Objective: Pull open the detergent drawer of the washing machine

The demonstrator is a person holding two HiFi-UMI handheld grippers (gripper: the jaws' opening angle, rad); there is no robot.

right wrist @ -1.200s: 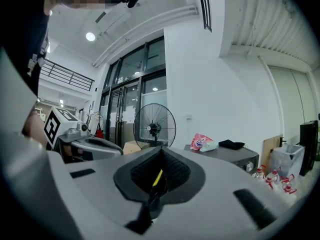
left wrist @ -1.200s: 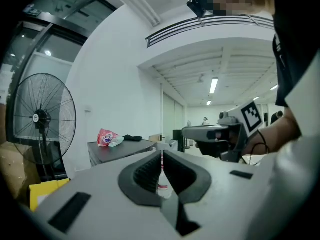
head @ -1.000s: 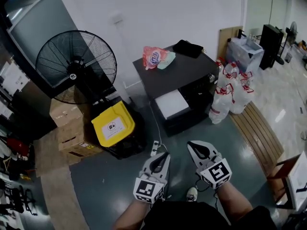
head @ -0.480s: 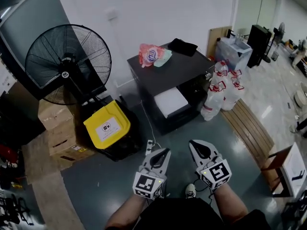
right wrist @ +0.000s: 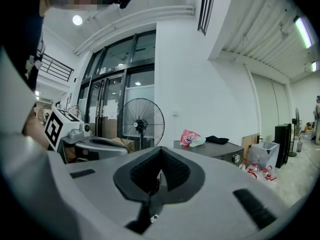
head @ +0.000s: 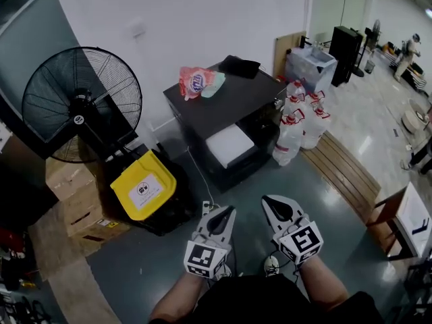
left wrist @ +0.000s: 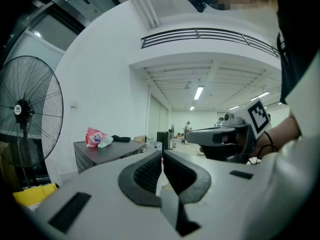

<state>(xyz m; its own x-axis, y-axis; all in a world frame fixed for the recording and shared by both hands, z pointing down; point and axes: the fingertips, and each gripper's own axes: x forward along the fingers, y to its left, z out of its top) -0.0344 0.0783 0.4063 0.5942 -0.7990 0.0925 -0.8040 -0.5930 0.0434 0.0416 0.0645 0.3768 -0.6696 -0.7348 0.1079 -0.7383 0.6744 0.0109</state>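
Observation:
The dark grey washing machine stands against the white wall, well ahead of both grippers. Its front faces right and down in the head view, and I cannot make out the detergent drawer there. In the right gripper view the machine shows a round knob on its front. My left gripper and right gripper are held low, close to the person's body, side by side over the floor. Both are shut with nothing between the pads, as their own views confirm: left gripper, right gripper.
A pink bag and a black cloth lie on the machine's top. A large black fan, a yellow-lidded bin and cardboard boxes stand left. Plastic bottles and a wooden pallet are to the right.
The head view has swung, so the machine, fan and bin have slid left in the picture. Both grippers stay shut and low in front of the body.

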